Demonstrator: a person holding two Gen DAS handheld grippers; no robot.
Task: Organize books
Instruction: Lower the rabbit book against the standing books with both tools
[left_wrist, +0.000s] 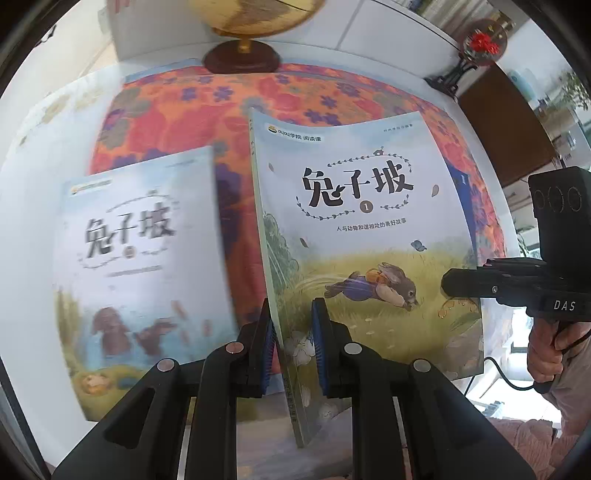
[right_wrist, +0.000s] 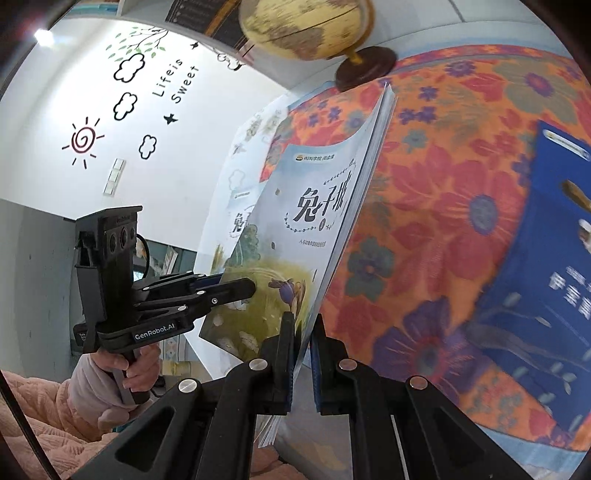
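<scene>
A pale rabbit picture book marked 1 (left_wrist: 369, 236) is held up above the flowered cloth. My left gripper (left_wrist: 293, 347) is shut on its spine edge near the lower corner. My right gripper (right_wrist: 303, 354) is shut on its opposite page edge; the same book shows in the right wrist view (right_wrist: 314, 236). The right gripper also shows at the book's right edge in the left wrist view (left_wrist: 448, 288), and the left gripper in the right wrist view (right_wrist: 243, 290). A second rabbit book (left_wrist: 136, 273) lies blurred to the left. A blue book (right_wrist: 546, 295) lies on the cloth at the right.
An orange flowered tablecloth (left_wrist: 295, 96) covers the table. A globe on a dark wooden base (left_wrist: 242, 57) stands at the back. A round ornament with red flowers (left_wrist: 482, 42) stands at the back right. A white wall with decals (right_wrist: 129, 103) is at the left.
</scene>
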